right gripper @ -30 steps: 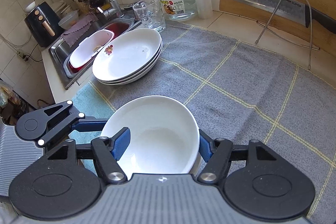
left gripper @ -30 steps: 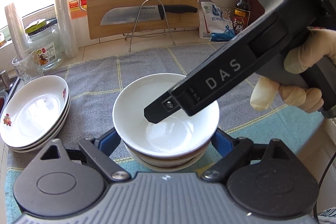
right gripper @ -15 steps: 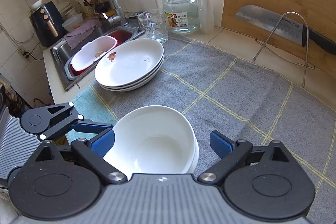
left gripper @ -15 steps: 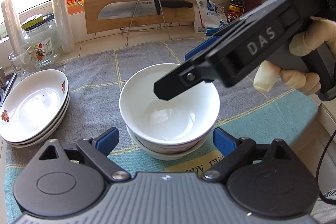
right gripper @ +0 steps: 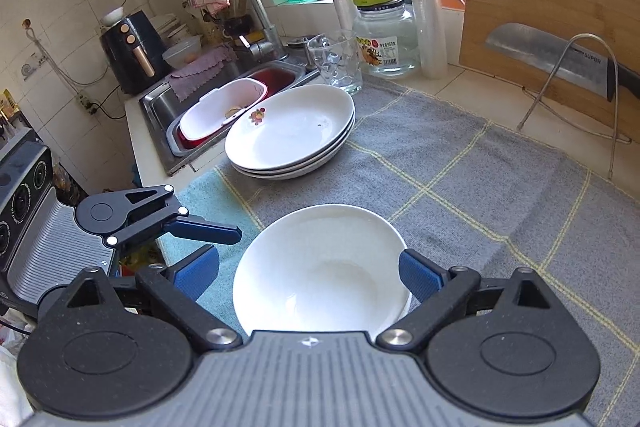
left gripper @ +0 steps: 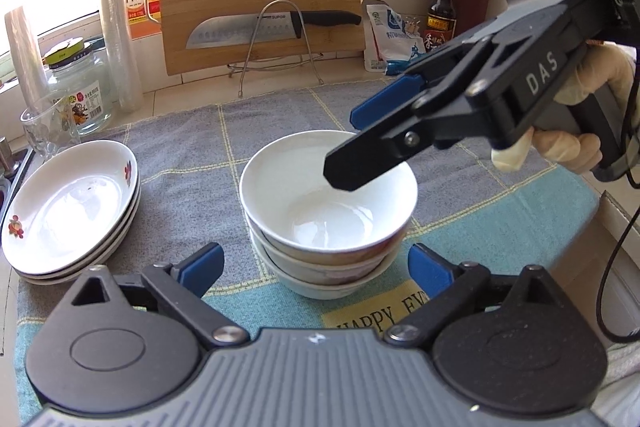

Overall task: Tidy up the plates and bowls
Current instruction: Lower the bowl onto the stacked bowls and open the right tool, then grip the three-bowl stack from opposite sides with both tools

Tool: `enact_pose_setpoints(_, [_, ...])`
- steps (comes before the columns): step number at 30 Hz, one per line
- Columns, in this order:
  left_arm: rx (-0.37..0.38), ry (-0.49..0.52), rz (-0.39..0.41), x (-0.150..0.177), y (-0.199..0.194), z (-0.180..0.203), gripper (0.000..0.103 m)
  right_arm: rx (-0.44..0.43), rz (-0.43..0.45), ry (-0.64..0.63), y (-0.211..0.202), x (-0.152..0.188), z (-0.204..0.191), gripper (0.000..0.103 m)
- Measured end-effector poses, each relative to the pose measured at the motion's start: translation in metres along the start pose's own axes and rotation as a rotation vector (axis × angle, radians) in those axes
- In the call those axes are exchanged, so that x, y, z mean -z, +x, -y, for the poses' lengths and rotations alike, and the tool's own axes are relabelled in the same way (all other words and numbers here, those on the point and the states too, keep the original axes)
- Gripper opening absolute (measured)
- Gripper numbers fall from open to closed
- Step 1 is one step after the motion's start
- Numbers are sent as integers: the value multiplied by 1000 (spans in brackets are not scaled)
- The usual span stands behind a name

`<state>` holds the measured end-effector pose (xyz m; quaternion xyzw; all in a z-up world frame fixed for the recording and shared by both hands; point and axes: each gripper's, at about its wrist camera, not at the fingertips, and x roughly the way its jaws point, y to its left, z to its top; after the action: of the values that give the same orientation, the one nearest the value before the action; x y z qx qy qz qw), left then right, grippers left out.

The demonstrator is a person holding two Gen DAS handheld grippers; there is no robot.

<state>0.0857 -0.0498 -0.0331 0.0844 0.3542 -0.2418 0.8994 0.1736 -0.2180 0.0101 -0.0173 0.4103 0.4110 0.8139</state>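
Bowls (left gripper: 328, 211) stand stacked on the table's towel (left gripper: 192, 155), right of the plates (left gripper: 72, 211). Both claws are wide and empty: left claw (left gripper: 316, 267) just before the stack, right claw (right gripper: 308, 273) straddling the top bowl's rim, having just opened.

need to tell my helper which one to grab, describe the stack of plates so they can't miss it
On the grey checked towel covering the counter, look toward the sink edge. The stack of plates sits there, before the drinking glass: three shallow white plates with a small red flower print, unlike the deep plain bowls nearby.
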Motion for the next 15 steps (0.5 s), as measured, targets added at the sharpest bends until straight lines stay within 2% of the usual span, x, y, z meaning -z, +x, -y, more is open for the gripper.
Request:
enact_pose_setpoints(5, [-15,38,-6,-1,0,4,99,28,27,-67,-25,11,12,103])
enact_pose_setpoints(9, [-12,-7,-75,1,12,1,100,41,13,-122,-37,30,24,103])
enact_pose_setpoints(12, [-20,-23,-92,4,18,1,100,75,-10,-204,-34,47,24,103])
enact_pose_setpoints(15, [-8,7,-69,7,20,0,100,104,-48,-280,-20,63,20,103])
